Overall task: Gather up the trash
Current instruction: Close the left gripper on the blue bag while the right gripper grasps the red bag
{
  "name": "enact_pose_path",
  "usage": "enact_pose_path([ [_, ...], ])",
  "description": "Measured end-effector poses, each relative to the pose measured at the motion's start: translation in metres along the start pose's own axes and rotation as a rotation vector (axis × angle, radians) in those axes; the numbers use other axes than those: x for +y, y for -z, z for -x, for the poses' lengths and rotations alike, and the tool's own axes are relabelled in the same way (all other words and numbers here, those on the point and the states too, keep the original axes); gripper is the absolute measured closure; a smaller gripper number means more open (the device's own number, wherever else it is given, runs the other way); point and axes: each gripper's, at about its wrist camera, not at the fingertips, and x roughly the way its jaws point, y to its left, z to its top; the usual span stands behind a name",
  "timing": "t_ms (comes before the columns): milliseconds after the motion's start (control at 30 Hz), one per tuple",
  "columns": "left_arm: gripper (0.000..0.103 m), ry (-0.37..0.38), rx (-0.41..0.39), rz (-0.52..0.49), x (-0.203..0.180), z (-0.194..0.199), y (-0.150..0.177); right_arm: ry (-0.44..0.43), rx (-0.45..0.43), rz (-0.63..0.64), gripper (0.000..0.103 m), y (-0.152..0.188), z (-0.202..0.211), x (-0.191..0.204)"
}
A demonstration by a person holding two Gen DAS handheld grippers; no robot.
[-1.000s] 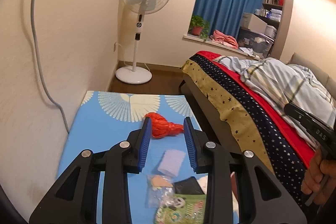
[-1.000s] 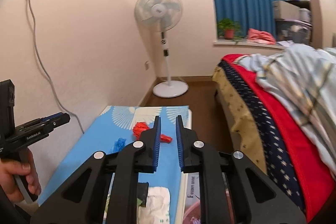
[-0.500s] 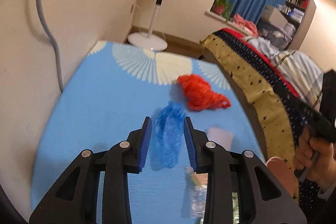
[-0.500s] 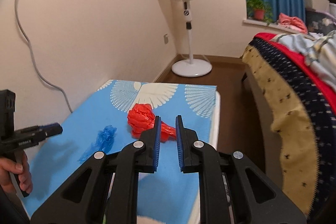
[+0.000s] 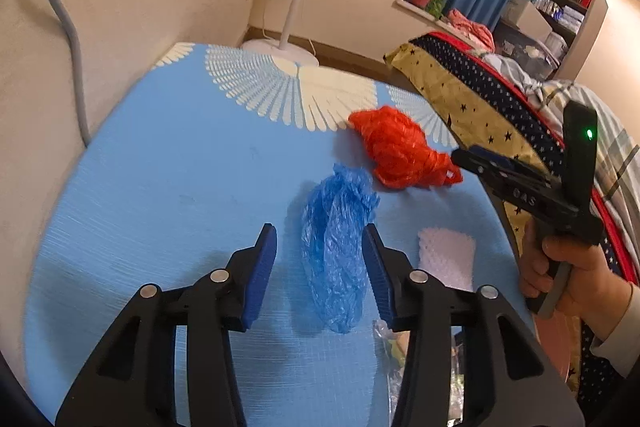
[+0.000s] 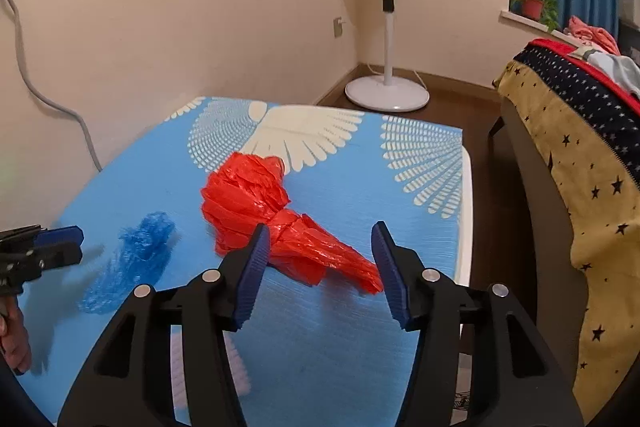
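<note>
Both grippers have dropped toward the counter [image 5: 160, 187], fingers now spread: left gripper [image 5: 320, 259] straddles the blue bag [image 5: 336, 239], right gripper [image 6: 318, 259] the red bag [image 6: 260, 211]; next, clench

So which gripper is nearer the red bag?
Right. The right gripper has its open fingers either side of the red bag; the left gripper straddles the blue bag beside it.

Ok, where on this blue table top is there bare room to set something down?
Bare: the wall-side stretch of the table top, left of the blue bag, and the fan-pattern far end beyond the red bag. Crowded: the near right corner, around the white pad.
</note>
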Motion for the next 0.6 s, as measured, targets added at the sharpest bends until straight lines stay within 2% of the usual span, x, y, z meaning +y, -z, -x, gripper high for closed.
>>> enact_pose_path([
  [300, 0.059, 0.002, 0.033, -0.002, 0.001, -0.014, 0.004, -0.011, 0.041, 0.02, 0.05, 0.0, -0.016, 0.004],
  [433, 0.059, -0.009, 0.083, -0.001, -0.001, -0.024, 0.006, -0.011, 0.057, 0.015, 0.054, 0.003, -0.02, 0.003],
  [467, 0.062, -0.01, 0.091, -0.003, -0.001, -0.025, 0.008, -0.011, 0.061, 0.018, 0.059, 0.003, -0.021, 0.003],
  [500, 0.071, -0.01, 0.099, -0.006, -0.002, -0.026, 0.008, -0.011, 0.064, 0.021, 0.061, 0.004, -0.021, 0.004],
  [567, 0.08, -0.002, 0.117, -0.009, -0.002, -0.029, 0.008, -0.016, 0.075, 0.029, 0.073, 0.005, -0.021, 0.006],
  [600, 0.085, -0.002, 0.12, -0.011, -0.002, -0.029, 0.008, -0.018, 0.077, 0.033, 0.075, 0.005, -0.021, 0.006],
])
